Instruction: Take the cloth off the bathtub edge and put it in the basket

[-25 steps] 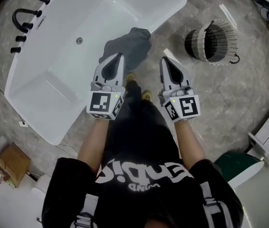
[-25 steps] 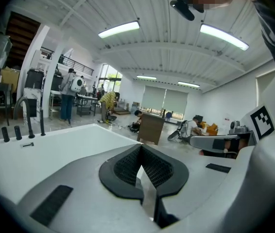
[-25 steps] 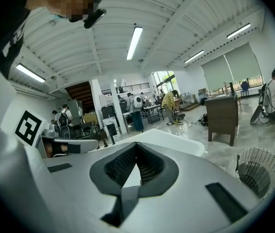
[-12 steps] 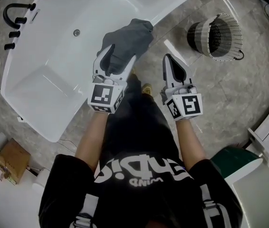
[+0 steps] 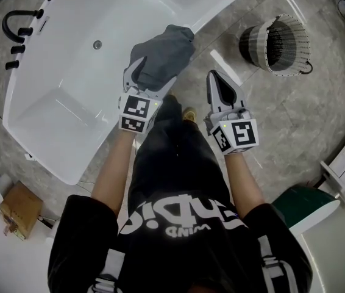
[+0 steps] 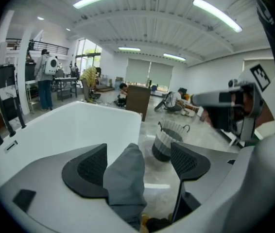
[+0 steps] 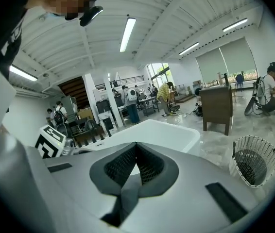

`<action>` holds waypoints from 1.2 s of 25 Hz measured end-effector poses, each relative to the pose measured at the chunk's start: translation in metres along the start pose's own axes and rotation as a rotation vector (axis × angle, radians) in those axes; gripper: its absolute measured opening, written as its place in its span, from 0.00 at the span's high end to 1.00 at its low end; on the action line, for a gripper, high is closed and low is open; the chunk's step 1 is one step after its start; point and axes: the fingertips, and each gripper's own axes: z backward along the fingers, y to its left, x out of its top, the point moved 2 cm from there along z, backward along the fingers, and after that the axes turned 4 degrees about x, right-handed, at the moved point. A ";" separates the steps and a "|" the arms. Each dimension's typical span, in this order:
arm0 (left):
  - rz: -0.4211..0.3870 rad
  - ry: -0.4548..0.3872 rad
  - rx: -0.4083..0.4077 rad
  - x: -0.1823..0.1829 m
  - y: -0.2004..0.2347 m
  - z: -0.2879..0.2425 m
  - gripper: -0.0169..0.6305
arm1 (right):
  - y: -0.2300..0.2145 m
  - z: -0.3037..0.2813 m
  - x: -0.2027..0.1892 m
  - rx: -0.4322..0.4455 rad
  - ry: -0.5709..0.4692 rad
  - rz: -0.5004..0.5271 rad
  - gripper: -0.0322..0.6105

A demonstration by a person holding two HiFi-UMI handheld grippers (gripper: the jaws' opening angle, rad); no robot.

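Left gripper [image 6: 138, 160]: jaws spread wide, having just been opening. The grey cloth [image 6: 125, 178] rises between them, close beside the pad on the view's left and apart from the other pad; neither pad clamps it. Right gripper [image 7: 135, 155]: jaws closed together with nothing between them. In the head view it is held over the marbled floor [image 5: 264, 115], to the right of the cloth and apart from it. The cloth is draped over the edge of the white bathtub [image 5: 56, 102], near the tub's corner, with the left gripper reaching onto it from the person's side. The basket [image 5: 253, 46], wire-sided with a grey band, stands on the floor to the right of the tub, well apart from the cloth.
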 end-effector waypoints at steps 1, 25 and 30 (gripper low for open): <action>-0.028 0.040 -0.006 -0.012 0.001 -0.007 0.36 | 0.000 0.000 -0.002 -0.001 0.005 -0.003 0.93; -0.161 0.510 0.036 -0.168 0.037 -0.122 0.35 | -0.011 0.021 -0.044 -0.074 0.092 -0.066 0.93; -0.160 0.529 0.036 -0.171 0.036 -0.125 0.45 | -0.017 0.024 -0.044 -0.086 0.092 -0.072 0.93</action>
